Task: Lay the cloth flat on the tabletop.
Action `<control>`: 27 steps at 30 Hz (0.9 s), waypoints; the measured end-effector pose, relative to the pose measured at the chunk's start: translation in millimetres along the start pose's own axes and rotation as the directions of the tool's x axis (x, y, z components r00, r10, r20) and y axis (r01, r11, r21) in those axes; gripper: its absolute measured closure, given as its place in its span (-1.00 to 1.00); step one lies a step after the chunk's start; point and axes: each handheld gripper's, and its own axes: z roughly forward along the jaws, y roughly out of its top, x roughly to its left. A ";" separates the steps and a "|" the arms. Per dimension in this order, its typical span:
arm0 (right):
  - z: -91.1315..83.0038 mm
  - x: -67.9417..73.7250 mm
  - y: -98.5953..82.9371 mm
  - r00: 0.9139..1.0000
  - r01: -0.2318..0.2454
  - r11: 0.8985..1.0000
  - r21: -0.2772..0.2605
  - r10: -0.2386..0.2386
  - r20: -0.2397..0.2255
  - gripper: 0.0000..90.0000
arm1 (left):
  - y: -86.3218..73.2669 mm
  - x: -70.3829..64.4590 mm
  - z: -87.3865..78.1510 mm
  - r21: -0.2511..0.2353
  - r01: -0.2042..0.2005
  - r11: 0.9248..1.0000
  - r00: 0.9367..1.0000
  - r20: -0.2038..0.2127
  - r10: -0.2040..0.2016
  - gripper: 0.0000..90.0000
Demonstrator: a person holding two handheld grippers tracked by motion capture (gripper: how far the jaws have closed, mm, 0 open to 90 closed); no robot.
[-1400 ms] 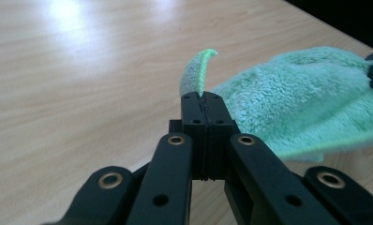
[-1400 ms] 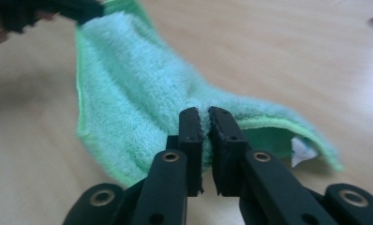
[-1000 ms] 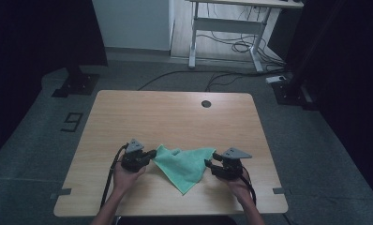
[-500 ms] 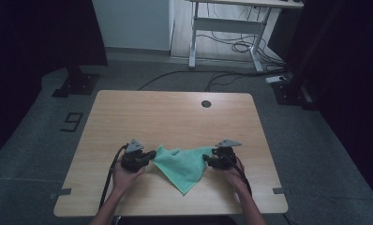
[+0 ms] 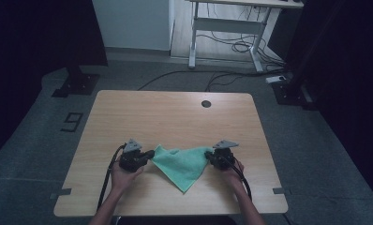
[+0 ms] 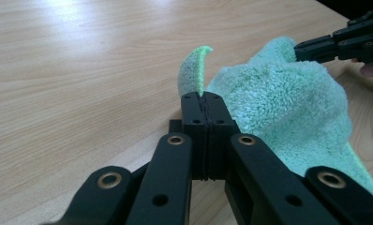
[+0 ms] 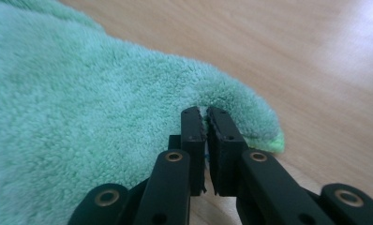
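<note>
Green terry cloth (image 5: 181, 163) lies on the pale wooden desk (image 5: 175, 112), pinched at opposite corners by the left claw (image 6: 204, 101) and right claw (image 7: 206, 115), both clenched, likely to spread it.

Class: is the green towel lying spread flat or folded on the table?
Folded: the green towel forms a triangle with doubled layers, its two upper corners pinched.
</note>
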 end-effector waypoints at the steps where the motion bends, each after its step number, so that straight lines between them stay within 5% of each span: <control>1: -3.3 -0.2 1.7 1.000 -0.005 1.000 -0.017 0.006 0.003 0.91 | 0.7 0.6 -0.4 -0.004 0.004 1.000 1.000 0.003 -0.004 0.98; 8: -27.4 -2.4 38.3 1.000 0.016 0.992 -0.122 -0.014 0.015 0.93 | 24.5 7.1 -8.3 -0.055 0.010 0.998 1.000 0.001 -0.010 0.98; 14: -46.9 -6.1 84.7 0.999 0.016 0.965 -0.261 -0.006 0.037 0.93 | 64.0 20.5 -32.0 -0.150 0.010 0.989 0.999 -0.037 -0.015 0.98; 17: -54.3 -5.8 91.7 0.999 0.009 0.957 -0.290 0.001 0.035 0.92 | 63.7 22.6 -38.0 -0.148 0.015 0.989 0.999 -0.037 -0.021 0.98; 22: -40.7 -6.1 67.3 1.000 0.003 0.984 -0.179 0.001 0.024 0.90 | 27.8 23.9 -20.9 -0.027 0.050 0.998 0.999 -0.014 -0.051 0.98; 27: -16.7 -7.3 34.8 0.999 -0.032 0.999 -0.016 0.032 0.028 0.86 | -7.2 18.8 0.3 0.087 0.065 0.994 0.998 0.000 -0.065 0.97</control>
